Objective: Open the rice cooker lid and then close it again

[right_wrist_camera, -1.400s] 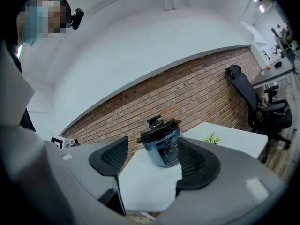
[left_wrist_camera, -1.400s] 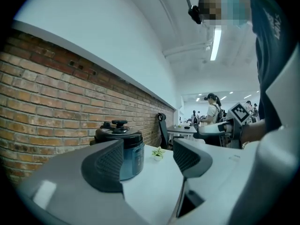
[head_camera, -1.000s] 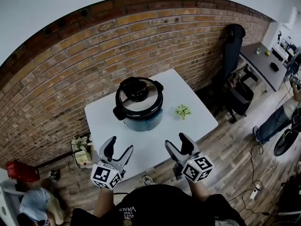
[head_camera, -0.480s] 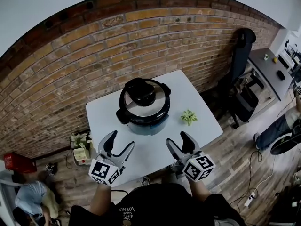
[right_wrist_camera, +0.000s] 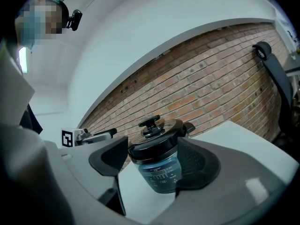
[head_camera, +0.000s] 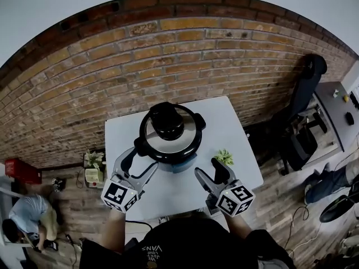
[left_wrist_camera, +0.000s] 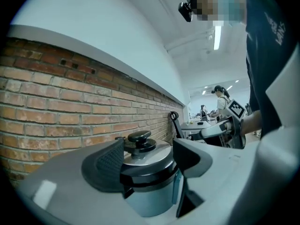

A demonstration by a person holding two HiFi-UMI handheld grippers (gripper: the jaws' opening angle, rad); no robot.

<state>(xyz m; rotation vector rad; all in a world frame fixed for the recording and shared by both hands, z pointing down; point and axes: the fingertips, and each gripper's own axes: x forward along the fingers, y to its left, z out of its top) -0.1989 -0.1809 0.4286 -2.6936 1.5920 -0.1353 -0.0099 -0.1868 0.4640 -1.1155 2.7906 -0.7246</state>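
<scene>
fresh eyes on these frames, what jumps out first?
The rice cooker, its lid shut, stands in the middle of the white table by a brick wall. The left gripper and right gripper hover near its front, both open and empty. A small green plant sits on the table at the cooker's right.

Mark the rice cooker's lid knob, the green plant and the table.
Black round lid knob of the rice cooker (head_camera: 166, 120): head view, centre of the knob's top.
Small green plant (head_camera: 225, 157): head view, middle of its leaves.
White square table (head_camera: 233, 125): head view, bare patch of its top.
</scene>
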